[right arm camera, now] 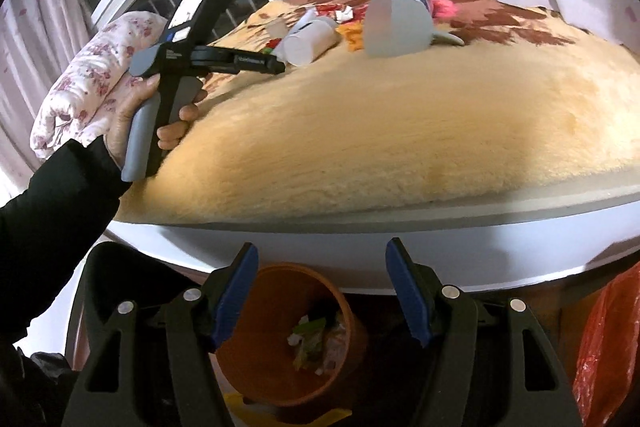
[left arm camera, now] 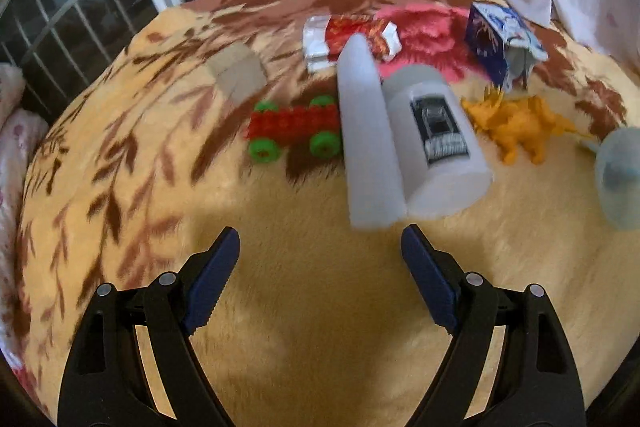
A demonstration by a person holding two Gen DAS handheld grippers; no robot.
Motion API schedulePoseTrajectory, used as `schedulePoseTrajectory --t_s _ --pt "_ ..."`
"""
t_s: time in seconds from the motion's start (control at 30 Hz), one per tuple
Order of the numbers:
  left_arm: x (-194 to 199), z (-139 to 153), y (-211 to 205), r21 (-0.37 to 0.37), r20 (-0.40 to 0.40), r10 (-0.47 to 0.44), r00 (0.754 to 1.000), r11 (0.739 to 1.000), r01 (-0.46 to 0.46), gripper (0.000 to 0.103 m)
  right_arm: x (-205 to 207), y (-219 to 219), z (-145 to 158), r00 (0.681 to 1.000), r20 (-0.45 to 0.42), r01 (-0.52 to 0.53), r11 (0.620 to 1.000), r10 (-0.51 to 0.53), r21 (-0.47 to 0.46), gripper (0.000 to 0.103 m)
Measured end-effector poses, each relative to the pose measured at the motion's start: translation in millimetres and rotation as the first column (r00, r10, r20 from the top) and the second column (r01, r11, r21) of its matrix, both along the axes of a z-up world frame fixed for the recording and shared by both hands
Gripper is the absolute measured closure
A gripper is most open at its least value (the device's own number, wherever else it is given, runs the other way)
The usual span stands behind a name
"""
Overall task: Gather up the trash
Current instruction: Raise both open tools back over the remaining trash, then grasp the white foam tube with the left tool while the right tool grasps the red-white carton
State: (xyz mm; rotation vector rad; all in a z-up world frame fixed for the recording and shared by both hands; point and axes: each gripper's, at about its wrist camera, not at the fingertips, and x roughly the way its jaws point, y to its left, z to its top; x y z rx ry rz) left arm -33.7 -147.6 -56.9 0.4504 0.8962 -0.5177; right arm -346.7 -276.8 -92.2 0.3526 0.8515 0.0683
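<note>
While both the left gripper (left arm camera: 320, 251) and right gripper (right arm camera: 322, 267) gape unloaded, one red wrapper (left arm camera: 352, 37) and one blue carton (left arm camera: 500, 41) lie on the blanket (left arm camera: 300, 307); one orange bin (right arm camera: 280, 339) apparently holds scraps.

Bare blanket (left arm camera: 304, 267) ahead; white tube (left arm camera: 436, 143) blocks beyond.

1. The left gripper (left arm camera: 320, 247) had its jaws spread wide, holding nothing.
2. The right gripper (right arm camera: 322, 263) was likewise agape and empty.
3. The left hand (right arm camera: 136, 115) gripped its handle.
</note>
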Motion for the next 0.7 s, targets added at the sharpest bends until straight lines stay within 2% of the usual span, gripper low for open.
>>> schedulePoseTrajectory --t_s 0.1,0.23,0.27,0.43,0.57,0.7 --pt "6.2 -2.6 -15.0 0.025 0.014 -0.038 0.999 0.999 0.038 0.025 2.3 -1.5 -4.4 1.0 -0.007 0.008 1.0 -0.008 0.012 0.038" --pt "16.4 -9.8 -32.1 0.042 -0.003 -0.078 0.997 0.996 0.078 0.05 4.0 -4.2 -5.6 1.0 -0.01 0.019 1.0 -0.019 0.022 0.038" --pt "18.3 -10.2 -34.8 0.039 -0.005 -0.081 0.997 0.996 0.081 0.053 4.0 -4.7 -5.9 1.0 -0.013 0.023 1.0 -0.022 0.021 0.038" --pt "27.6 -10.0 -43.7 -0.013 -0.035 -0.096 0.995 0.995 0.096 0.084 4.1 -3.5 -6.7 0.999 -0.025 0.03 0.999 -0.03 0.015 0.038" --pt "29.4 -7.4 -35.3 -0.073 -0.063 -0.084 0.994 0.994 0.079 0.088 2.7 0.4 -3.1 0.999 -0.018 0.031 0.999 -0.031 0.008 0.038" --pt "14.6 4.1 -15.1 -0.155 -0.085 -0.08 0.993 0.986 0.066 0.088 1.0 6.7 1.7 1.0 -0.01 0.014 1.0 -0.014 0.009 0.038"
